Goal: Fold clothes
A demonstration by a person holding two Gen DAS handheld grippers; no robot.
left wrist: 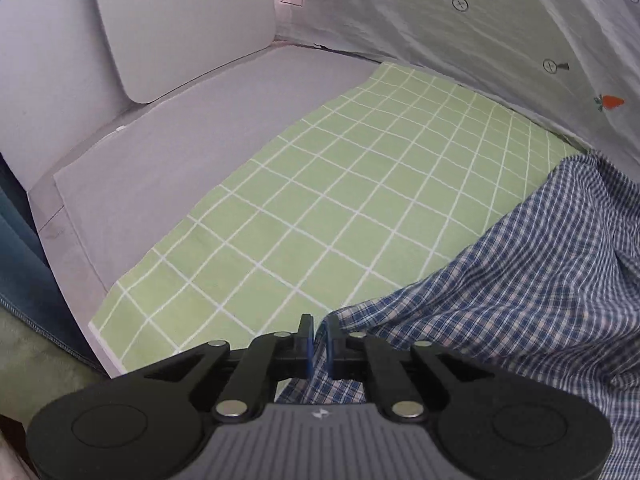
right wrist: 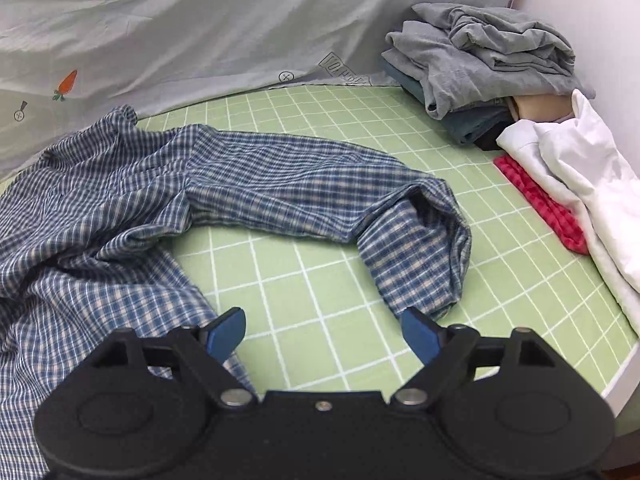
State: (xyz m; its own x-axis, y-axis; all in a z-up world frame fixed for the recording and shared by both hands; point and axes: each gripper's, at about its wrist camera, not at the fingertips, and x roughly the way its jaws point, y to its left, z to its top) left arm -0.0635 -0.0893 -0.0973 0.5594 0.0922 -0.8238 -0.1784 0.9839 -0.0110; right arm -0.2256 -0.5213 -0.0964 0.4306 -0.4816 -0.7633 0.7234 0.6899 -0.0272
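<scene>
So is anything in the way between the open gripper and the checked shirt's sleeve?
No, nothing visible. The right hand-held gripper is open over bare green mat, and the plaid shirt sleeve end lies just beside its right finger.

Right gripper [right wrist: 322, 334] jaws spread wide, nothing between them, above green grid cloth [right wrist: 304, 280]. Blue plaid shirt [right wrist: 120, 200] lies rumpled, sleeve [right wrist: 400, 220] curving toward the right finger. Grey pile [right wrist: 480, 52], white garment [right wrist: 580, 184], red fabric [right wrist: 540, 204] at right.
</scene>
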